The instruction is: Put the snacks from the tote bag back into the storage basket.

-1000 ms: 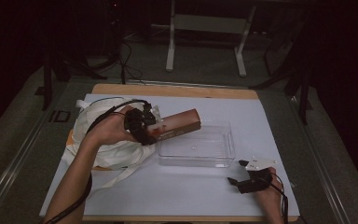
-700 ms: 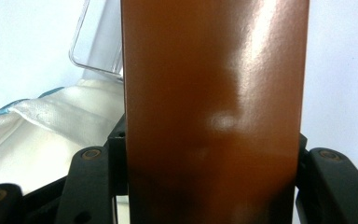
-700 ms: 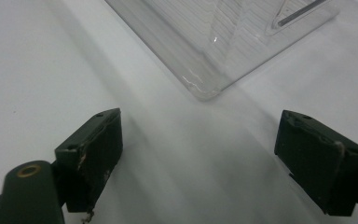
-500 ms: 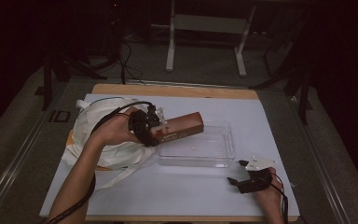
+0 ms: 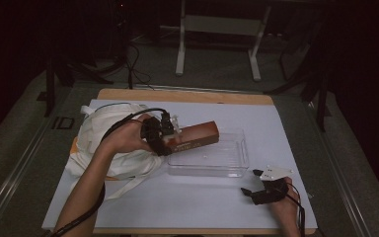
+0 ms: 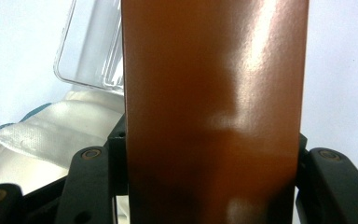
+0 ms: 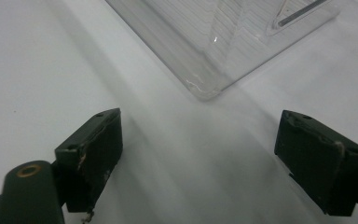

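Bench [image 5: 128,95]: a wooden top, seen as a tan strip along the far edge and the near edge, overlaid almost wholly by a white sheet [image 5: 187,207]. The sheet is matt, plain and lit from above.

Room: dark on all sides. A grey floor [image 5: 24,163] is seen around the bench, with a pale metal rail running along it at the left. Behind the bench a white frame on two legs [image 5: 217,44] is stood, and black cables [image 5: 133,64] are trailed over the floor beside it.

Clear tray [image 5: 242,153]: set on the sheet right of centre, shallow, rectangular, see-through. One rounded corner is seen just ahead of the right gripper's jaws in the right gripper view [image 7: 205,88].

White bag [image 5: 98,128]: crumpled cloth, laid at the left of the sheet, partly under the left forearm.

Brown box [image 5: 195,138]: long and glossy, held roughly level above the left end of the tray, one end over the bag's edge.

Left gripper [image 5: 160,138]: jaws clenched on the brown box, whose sides are pressed by both jaws in the left gripper view [image 6: 214,112].

Right gripper [image 5: 254,185]: rested low at the near right of the sheet, jaws released and wide apart, nothing between them.
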Motion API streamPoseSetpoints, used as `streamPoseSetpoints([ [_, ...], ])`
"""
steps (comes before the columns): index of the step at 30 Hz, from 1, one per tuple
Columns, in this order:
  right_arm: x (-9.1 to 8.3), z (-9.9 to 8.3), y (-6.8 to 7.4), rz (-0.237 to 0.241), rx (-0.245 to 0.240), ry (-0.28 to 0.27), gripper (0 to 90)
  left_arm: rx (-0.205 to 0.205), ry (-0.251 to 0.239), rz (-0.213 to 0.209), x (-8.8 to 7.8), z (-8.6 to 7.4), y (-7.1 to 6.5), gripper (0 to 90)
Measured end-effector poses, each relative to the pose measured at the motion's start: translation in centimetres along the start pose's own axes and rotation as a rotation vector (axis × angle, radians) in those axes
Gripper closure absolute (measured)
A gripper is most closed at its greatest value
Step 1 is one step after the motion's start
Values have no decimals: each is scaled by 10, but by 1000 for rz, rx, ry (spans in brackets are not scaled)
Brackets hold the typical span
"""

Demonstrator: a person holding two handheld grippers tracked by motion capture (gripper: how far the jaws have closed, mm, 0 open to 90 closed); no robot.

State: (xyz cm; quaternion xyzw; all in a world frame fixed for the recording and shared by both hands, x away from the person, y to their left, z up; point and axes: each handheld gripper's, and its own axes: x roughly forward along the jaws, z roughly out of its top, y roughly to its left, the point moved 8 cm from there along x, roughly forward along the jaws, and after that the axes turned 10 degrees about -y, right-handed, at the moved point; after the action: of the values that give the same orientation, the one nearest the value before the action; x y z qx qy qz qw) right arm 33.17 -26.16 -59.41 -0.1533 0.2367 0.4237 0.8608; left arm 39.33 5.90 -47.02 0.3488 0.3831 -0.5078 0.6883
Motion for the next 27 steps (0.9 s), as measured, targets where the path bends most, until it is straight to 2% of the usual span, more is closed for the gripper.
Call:
streamPoseSetpoints([
  [13, 0, 0, 0, 2, 1, 1, 151, 24, 25, -16, 10, 5, -2, 437],
  [27, 0, 0, 0, 3, 1, 1, 152, 52, 31, -18, 18, 15, -3, 437],
])
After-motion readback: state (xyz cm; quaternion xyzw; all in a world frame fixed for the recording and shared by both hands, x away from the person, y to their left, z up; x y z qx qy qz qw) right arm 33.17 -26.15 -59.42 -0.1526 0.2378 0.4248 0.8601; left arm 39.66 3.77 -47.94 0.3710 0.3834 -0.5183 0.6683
